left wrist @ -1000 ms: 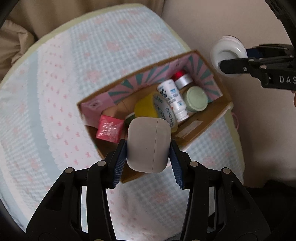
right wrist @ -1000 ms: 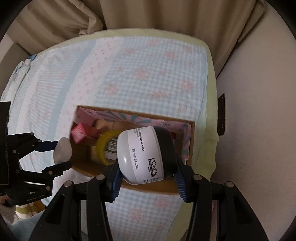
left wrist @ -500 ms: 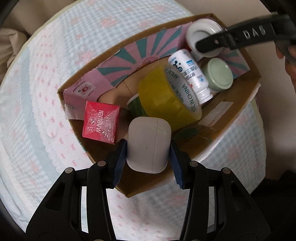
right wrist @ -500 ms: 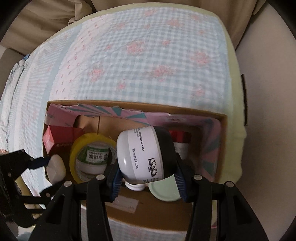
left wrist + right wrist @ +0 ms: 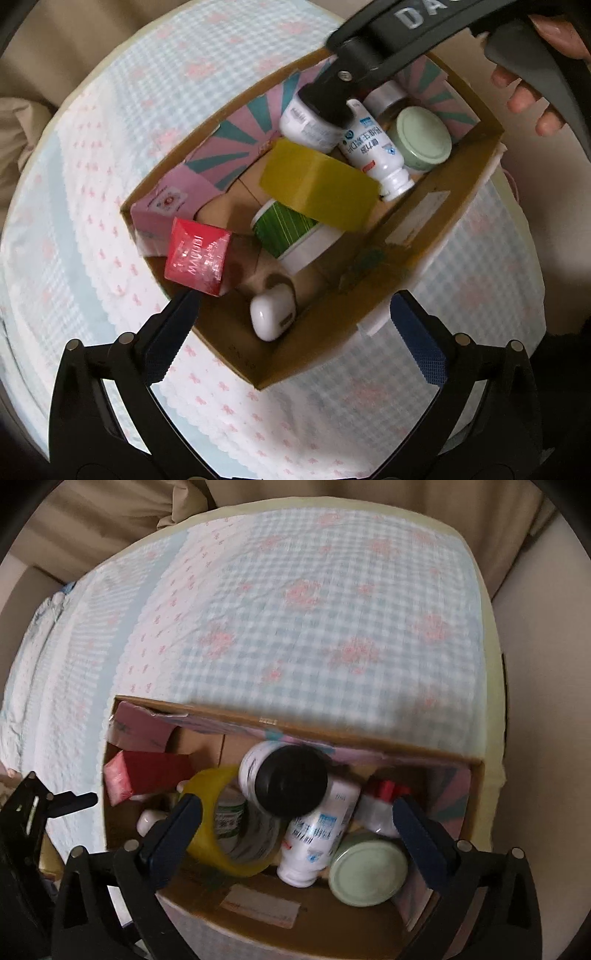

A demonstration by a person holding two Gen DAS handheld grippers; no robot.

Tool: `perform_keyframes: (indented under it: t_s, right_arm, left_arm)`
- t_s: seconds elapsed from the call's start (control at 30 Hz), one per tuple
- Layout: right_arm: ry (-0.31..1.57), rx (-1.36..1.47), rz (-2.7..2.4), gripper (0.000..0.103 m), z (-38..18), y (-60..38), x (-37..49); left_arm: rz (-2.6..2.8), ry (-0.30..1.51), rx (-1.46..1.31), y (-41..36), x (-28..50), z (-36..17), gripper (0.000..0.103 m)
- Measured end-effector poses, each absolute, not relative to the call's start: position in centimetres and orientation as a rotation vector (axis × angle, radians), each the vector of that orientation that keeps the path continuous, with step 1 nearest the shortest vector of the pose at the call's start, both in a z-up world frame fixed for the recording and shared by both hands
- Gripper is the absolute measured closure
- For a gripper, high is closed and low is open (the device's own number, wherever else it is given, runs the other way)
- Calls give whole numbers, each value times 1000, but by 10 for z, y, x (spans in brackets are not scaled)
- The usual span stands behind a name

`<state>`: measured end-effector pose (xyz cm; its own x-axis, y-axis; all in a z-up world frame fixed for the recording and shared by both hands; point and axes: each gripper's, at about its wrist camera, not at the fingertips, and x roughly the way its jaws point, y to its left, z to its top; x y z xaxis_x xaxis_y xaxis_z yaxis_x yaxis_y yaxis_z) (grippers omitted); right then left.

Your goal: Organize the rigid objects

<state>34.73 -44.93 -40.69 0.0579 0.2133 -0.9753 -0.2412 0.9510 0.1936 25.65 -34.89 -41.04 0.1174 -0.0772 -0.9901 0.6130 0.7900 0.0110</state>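
A cardboard box point(image 5: 328, 350) point(image 5: 258, 908) sits on a checked cloth. My left gripper point(image 5: 295, 332) is open above the box's near corner. The white earbud case point(image 5: 272, 313) lies loose inside, just below the fingers. My right gripper point(image 5: 295, 830) is open over the box. The white L'Oreal jar with a black lid point(image 5: 284, 781) point(image 5: 308, 123) rests free on other items. Inside are also a yellow tape roll point(image 5: 319, 188), a red carton point(image 5: 197, 256), a white bottle point(image 5: 375, 151) and a green-lidded jar point(image 5: 421, 138).
The checked cloth point(image 5: 314, 620) covers a cushion with beige fabric behind. A pink box point(image 5: 166, 206) and a green-striped cup point(image 5: 291, 232) stand in the box. The right gripper's arm point(image 5: 424, 22) crosses the box's far end in the left wrist view.
Both grippers opened. The earbud case dropped from the left gripper into the box's near corner. The jar left the right gripper and landed on the items inside.
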Motion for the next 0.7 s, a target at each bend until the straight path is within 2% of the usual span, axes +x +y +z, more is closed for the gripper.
perform_keyframes:
  t_s: [0.43,0.7]
  right_arm:
    - [1466,19,289,0,-394,-451,328]
    - [1418,0,256,0,-352,-436,310]
  left_arm:
    - [-530,1362,433,-334,265,-401,0]
    - [-538,1299,389,-312,244,-356,0]
